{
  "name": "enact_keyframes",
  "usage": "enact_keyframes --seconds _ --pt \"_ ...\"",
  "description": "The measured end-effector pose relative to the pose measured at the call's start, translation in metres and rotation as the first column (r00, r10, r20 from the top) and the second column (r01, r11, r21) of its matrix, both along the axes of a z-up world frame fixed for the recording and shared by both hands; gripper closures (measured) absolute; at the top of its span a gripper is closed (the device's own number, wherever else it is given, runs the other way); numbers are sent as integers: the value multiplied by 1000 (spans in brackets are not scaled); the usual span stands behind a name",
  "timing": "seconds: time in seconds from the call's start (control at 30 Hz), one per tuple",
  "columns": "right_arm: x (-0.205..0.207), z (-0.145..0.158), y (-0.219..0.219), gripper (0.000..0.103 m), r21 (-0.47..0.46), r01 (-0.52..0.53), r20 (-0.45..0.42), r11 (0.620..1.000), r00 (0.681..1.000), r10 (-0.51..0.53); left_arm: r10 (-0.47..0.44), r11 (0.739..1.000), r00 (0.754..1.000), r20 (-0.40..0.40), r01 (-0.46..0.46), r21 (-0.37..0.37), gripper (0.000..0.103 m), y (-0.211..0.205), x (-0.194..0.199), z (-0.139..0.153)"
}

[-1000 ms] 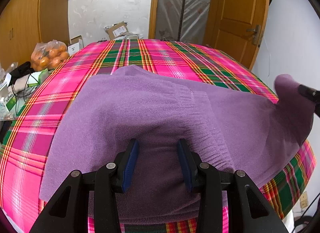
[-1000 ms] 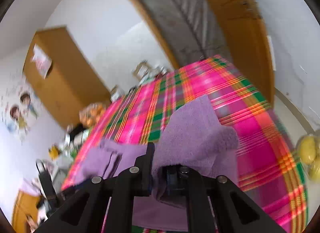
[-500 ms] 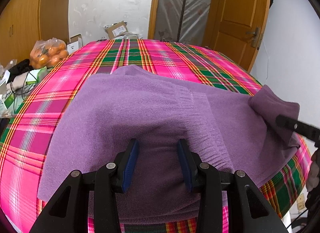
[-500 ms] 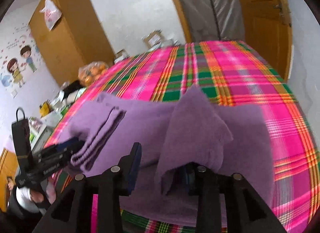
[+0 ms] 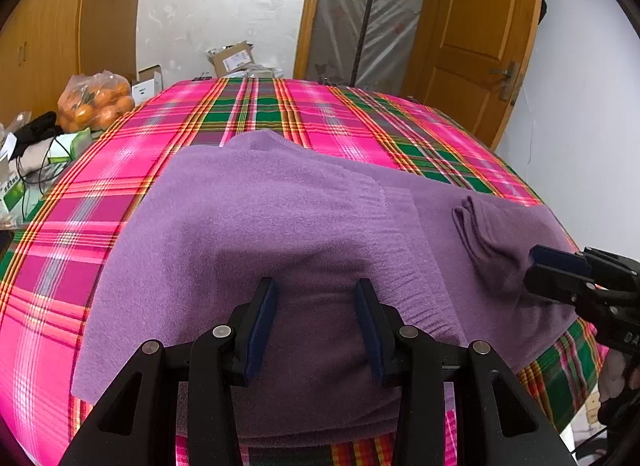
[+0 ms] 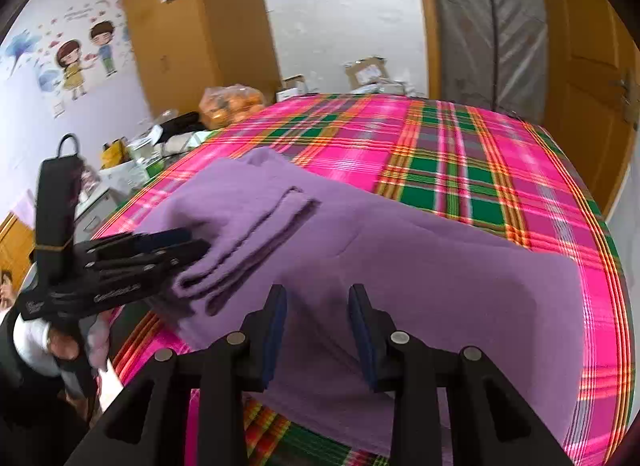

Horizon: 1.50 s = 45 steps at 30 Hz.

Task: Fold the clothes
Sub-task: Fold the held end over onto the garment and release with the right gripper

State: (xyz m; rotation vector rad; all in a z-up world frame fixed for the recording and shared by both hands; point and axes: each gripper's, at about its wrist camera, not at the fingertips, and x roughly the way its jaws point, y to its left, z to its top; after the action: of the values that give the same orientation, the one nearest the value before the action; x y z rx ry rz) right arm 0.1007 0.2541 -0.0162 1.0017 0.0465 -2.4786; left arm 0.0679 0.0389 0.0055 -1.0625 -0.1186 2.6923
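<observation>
Now mid-fold on a purple sweater (image 5: 280,217), spread across the plaid-covered bench (image 5: 280,113). Collar at the sweater's far end, so long axis apparently running away from both grippers.

Holding the left gripper (image 5: 316,290) over the sweater's near edge, jaws apart, knit beneath them and none visibly pinched. Hovering the right gripper (image 6: 318,294) over the sweater's right half, jaws closing yet well apart, flat cloth below and nothing between the pads.

Right sleeve (image 5: 492,242) laid inward on the sweater's body, its near end just beside the right jaws. Left side (image 6: 248,217) doubled over in stacked layers, touching the left jaws.

Probably next: take the sweater's near edge and carry it toward the collar, with both grippers about equally near and that edge crosswise to the jaws.
</observation>
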Motion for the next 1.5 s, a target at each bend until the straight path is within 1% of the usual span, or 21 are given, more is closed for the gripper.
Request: enact_keyframes --seconds 0.1,0.17,0.27,0.33,0.4,0.5,0.63,0.77,0.83,0.93,1.0,1.03,1.07,1.1,1.17,1.23,1.33,1.4,1.5 --pt "5 3 7 69 -38 -4 -8 999 1000 3 3 1000 1000 6 -3 16 61 -2 3 3" --pt "8 6 19 69 -66 24 -14 998 1000 -25 -1 999 1000 11 0 45 61 -4 4 7" --pt "6 6 38 69 -90 90 -8 992 996 -92 -48 994 999 -12 49 96 61 4 9 21" --pt "6 3 54 69 -105 141 8 984 990 -141 -96 989 995 -32 99 111 61 15 10 29" --pt "6 0 65 69 -118 175 21 977 984 -174 -150 981 988 -32 153 119 61 32 7 34" --pt "8 -1 81 69 -136 218 30 966 976 -216 -213 968 977 6 211 137 61 57 -3 30" --pt "11 0 90 69 -137 242 24 961 970 -241 -274 951 959 71 260 169 61 88 -19 19" --pt "13 -2 100 69 -138 261 27 955 965 -260 -267 953 955 125 242 184 61 100 -28 10" --pt "14 -4 106 69 -140 272 32 952 962 -270 -274 950 953 131 247 191 61 104 -28 10" --pt "12 -6 112 69 -144 283 38 948 959 -281 -260 960 954 147 239 144 61 111 -27 5" --pt "12 -7 114 69 -151 285 37 947 958 -283 -253 965 958 137 239 111 63 116 -24 5" --pt "13 -7 115 69 -154 286 36 946 958 -283 -252 966 958 135 240 100 70 118 -23 5" --pt "13 -7 116 70 -155 286 36 946 958 -284 -255 965 958 134 244 93 82 120 -22 5" --pt "13 -8 117 69 -156 288 37 945 957 -286 -258 965 957 133 248 88 87 122 -22 5" --pt "13 -8 118 69 -159 293 38 943 956 -291 -260 964 958 123 250 92 90 119 -19 7" --pt "15 -7 120 69 -162 302 35 939 953 -301 -253 964 962 99 242 111 91 113 -16 12" --pt "18 -4 126 69 -170 317 23 933 948 -318 -225 969 973 46 219 117 91 101 -10 23" --pt "19 -3 130 69 -174 329 21 928 944 -330 -212 972 976 49 205 116 91 94 -7 23" --pt "18 -6 135 69 -175 346 32 922 938 -346 -200 975 976 89 190 112 91 88 -6 10"
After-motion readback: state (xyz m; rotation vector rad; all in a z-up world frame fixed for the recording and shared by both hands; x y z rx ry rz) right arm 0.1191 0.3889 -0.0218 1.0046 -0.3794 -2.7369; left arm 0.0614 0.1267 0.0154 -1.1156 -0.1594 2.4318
